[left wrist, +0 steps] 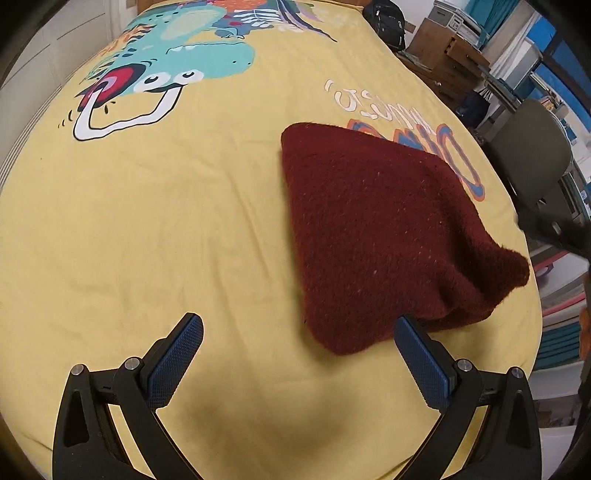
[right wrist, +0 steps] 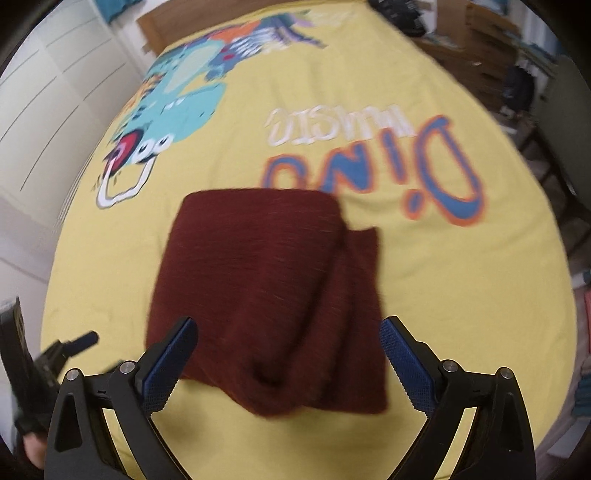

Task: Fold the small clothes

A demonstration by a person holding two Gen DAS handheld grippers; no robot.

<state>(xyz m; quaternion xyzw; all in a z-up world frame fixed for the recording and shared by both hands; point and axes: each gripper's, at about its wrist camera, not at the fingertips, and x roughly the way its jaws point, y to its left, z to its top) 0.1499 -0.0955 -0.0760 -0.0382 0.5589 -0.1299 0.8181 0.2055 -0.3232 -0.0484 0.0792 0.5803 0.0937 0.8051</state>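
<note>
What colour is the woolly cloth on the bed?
Dark red, like maroon. The cloth shows best in the left wrist view, lying folded on the yellow bed.

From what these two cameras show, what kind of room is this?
Probably a child's bedroom: a bed with a yellow dinosaur-print bedcover, a wooden headboard at its far end, and white wardrobe doors beside it. A folded maroon garment lies on it.

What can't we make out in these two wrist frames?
- Garment type: folded over itself in both views; sleeves, collar and inner layers are hidden.
- Its right edge, right wrist view: motion blur smears the layered folds.
- Left gripper in the right wrist view: cut off by the left edge and blurred; its fingers can't be read there.
- White lettering on the sheet: upside down, too distorted to read.
</note>
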